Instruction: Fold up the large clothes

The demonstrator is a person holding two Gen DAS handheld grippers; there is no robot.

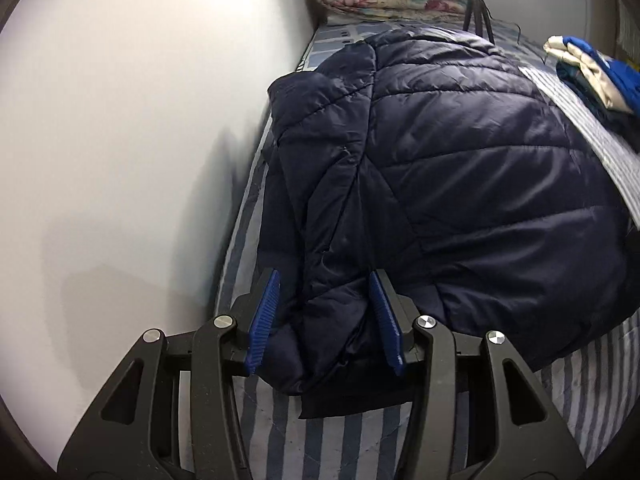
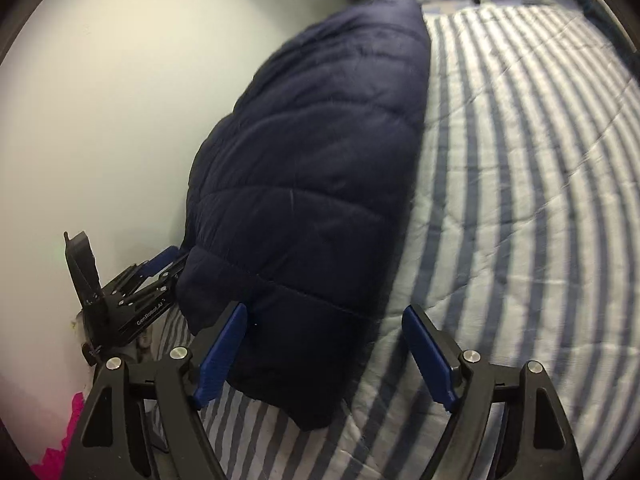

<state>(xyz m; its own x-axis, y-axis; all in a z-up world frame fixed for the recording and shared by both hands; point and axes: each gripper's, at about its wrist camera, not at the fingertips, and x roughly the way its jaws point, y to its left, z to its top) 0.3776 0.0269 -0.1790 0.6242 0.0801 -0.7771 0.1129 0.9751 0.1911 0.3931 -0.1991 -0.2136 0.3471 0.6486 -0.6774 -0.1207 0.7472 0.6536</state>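
**Blue pads at jacket hem: grip next**

Left gripper (image 1: 324, 316) straddles a thick bunched fold of the navy puffer jacket (image 1: 460, 152); pads abt half apart, can't tell if pinching or just around it. Right gripper (image 2: 324, 354) jaws wide apart, hem corner between them, not pressed. Jacket lies ahead on striped bedding (image 2: 520, 200), w/ wall at its left. Judgement: bite deep thru all layers, lift both ends level.

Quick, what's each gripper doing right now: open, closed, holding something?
Left gripper: shut on the navy puffer jacket, clamping a folded edge.
Right gripper: open, holding nothing; the jacket's edge lies between its fingers.
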